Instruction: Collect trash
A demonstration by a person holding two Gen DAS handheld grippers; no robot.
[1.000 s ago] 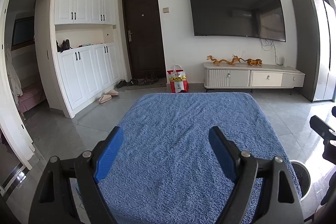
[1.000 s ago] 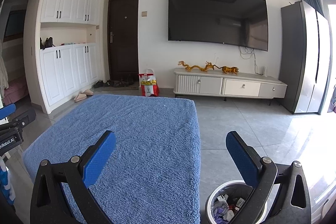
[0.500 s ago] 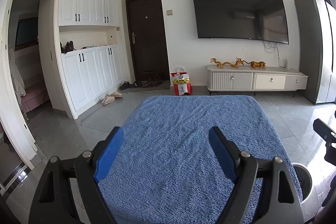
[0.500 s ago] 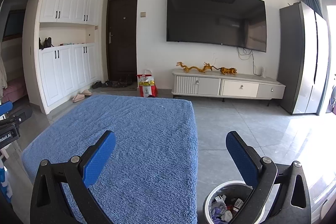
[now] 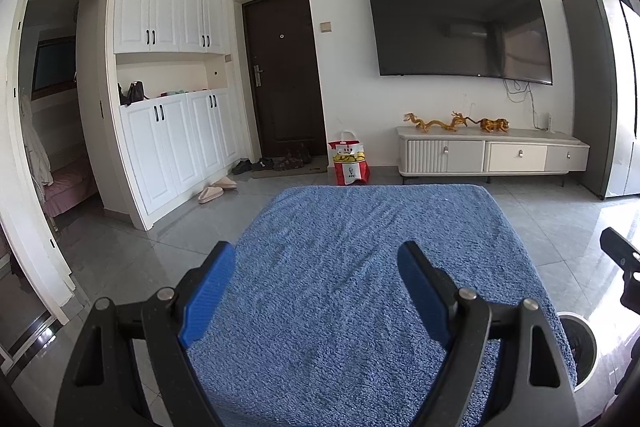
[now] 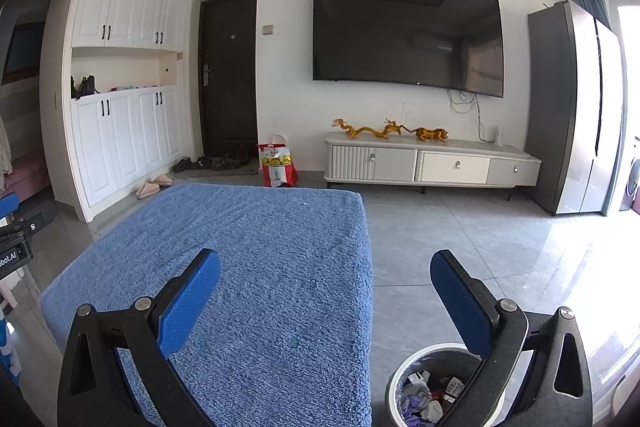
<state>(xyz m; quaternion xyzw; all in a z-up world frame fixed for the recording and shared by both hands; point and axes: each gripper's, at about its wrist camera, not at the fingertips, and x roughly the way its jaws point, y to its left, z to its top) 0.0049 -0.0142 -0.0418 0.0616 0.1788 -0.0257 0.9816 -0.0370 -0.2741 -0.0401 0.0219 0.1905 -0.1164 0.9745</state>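
Both tongs (image 5: 316,291) (image 6: 326,297) agape, angled downward.

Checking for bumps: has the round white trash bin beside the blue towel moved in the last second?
No. The round white trash bin stays at the blue towel's right edge; only the view drifted slightly.

Left gripper (image 5: 316,291): matte black frame with triangular cut-outs in each arm, round silver screw heads at the pivots, and two flat fingers (image 5: 208,293) faced with blue pads of fine dotted texture. Right gripper (image 6: 326,297): same build, with a black frame, triangular cut-outs, silver screws and blue textured pads on black finger backs (image 6: 460,301). Seen from the right wrist view at the left edge, the left unit's black body carries white lettering ending "bot.AI" and a blue part above it.
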